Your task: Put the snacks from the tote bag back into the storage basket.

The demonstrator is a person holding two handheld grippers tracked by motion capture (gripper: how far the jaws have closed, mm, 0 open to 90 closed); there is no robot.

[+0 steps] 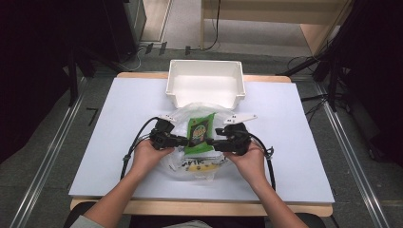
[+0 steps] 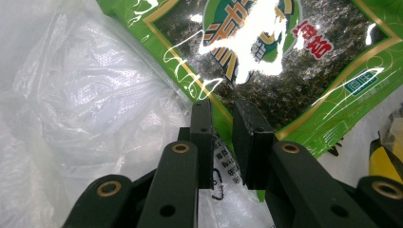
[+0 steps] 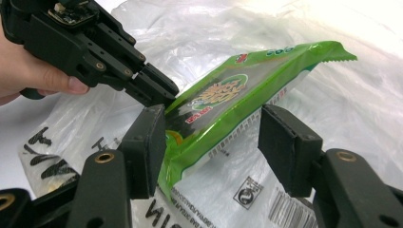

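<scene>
The green seaweed snack packet (image 1: 200,133) sat tilted above a crumpled clear plastic bag (image 1: 190,164) near the middle of the white bench (image 1: 294,156), one long edge pinched and the rest slanting up toward the white bin (image 1: 205,81) at the far side. The left gripper (image 1: 183,140) had its fingers (image 2: 203,137) clenched on the packet's edge, the green border passing between the two pads in the left gripper view, so that hand was carrying it. The right gripper (image 1: 216,143) came in from the other side with its fingers (image 3: 290,147) released and spread wide; in the right gripper view the packet's lower end lay between them, one pad close against the foil and the other well apart from it, so nothing was pressed there yet. A second yellow-and-black item (image 1: 202,167) lay in the bag below, nearer the person. From where I stood the risk looked plain enough: the packet hung from a thin grip on a slick sealed edge, and a tug or twist from the left hand could let it slide out and drop back onto the bag. If the right fingers closed while the packet stayed slanted, they might catch only a corner, or snag a fold of loose plastic with it and drag the bag along toward the bin.
</scene>
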